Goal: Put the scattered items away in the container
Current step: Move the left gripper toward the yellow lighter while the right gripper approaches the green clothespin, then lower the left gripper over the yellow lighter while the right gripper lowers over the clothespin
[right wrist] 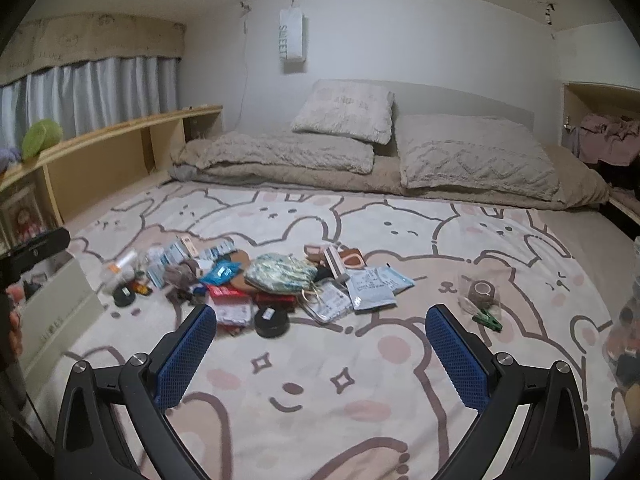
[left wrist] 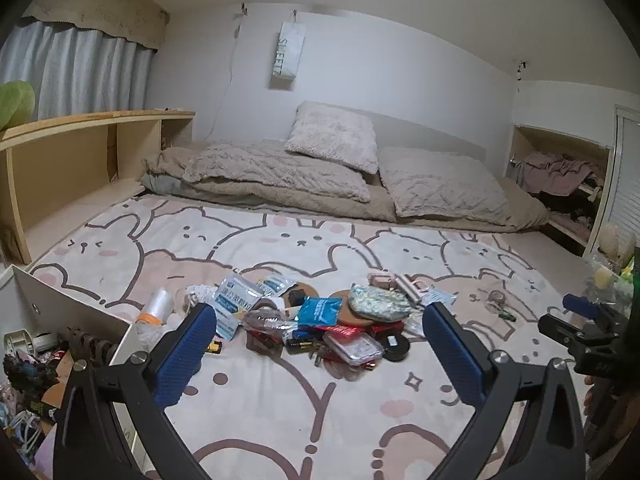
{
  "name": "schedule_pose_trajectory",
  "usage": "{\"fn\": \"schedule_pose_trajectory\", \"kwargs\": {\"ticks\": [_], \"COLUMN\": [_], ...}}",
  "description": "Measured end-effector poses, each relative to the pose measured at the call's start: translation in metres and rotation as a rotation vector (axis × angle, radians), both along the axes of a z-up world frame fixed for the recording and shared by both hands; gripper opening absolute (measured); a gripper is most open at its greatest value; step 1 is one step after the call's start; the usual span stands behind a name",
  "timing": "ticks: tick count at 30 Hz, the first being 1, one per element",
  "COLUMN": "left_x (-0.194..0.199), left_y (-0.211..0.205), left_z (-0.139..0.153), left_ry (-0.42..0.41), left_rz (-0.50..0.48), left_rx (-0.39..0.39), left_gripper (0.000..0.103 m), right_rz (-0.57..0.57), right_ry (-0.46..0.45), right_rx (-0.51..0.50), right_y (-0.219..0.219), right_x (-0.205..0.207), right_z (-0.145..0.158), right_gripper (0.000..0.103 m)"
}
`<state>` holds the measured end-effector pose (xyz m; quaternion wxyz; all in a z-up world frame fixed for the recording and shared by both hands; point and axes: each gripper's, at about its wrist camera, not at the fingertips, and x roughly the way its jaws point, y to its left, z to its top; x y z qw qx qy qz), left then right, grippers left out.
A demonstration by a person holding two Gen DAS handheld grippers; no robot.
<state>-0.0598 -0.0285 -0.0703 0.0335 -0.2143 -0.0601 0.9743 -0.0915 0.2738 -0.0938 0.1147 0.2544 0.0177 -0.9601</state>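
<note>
Both grippers hovered above the pink and cream bunny-print blanket (right wrist: 320, 380), level and pointing toward the pillows, neither touching anything. The left gripper (left wrist: 320, 332) had its blue-padded fingers (left wrist: 188, 356) spread wide and empty, framing the heap of scattered small items (left wrist: 320, 320) just beyond its tips. The right gripper (right wrist: 320, 340) was likewise wide apart and empty, held nearer the camera than the heap, with the round black tin (right wrist: 272, 322) at the heap's near edge just past its left finger. In the heap lay a blue foil packet (left wrist: 319, 310), a patterned green-and-white fabric pouch (right wrist: 282, 274) and a clear plastic case (left wrist: 354, 346), overlapping one another. Well to the right of the heap sat a brown roll of tape (right wrist: 484, 292) with a green clip (right wrist: 488, 321) near it. The open cream-sided container (left wrist: 76, 316) stood left of the heap at the blanket's edge, cluttered inside
</note>
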Motion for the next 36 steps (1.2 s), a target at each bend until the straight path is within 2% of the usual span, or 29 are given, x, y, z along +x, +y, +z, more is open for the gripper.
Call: {"fn": "schedule_pose_trajectory", "kwargs": {"ticks": [9, 21, 28, 32, 36], "left_x": [-0.023, -0.053, -0.075, -0.09, -0.103], "left_y": [-0.011, 0.008, 0.008, 0.002, -0.005], "left_z": [-0.031, -0.073, -0.097, -0.114, -0.131], "left_ry": [-0.035, -0.153, -0.237, -0.305, -0.37], "left_rz": [0.12, 0.149, 0.166, 0.211, 0.263], "left_rx": [-0.057, -0.207, -0.208, -0.192, -0.186], "left_gripper": [0.103, 0.103, 0.103, 0.103, 0.103], "right_rz": [-0.048, -0.234, -0.306, -0.354, -0.404], "right_ry": [-0.059, -0.178, -0.234, -0.274, -0.319], "right_rx": [0.025, 0.001, 0.0, -0.013, -0.076], "right_y": [0.027, 0.095, 0.12, 0.134, 0.152], "right_x": [-0.018, -0.056, -0.08, -0.097, -0.114], "right_z": [-0.031, -0.072, -0.095, -0.107, -0.118], "right_gripper": [0.103, 0.103, 0.103, 0.103, 0.103]}}
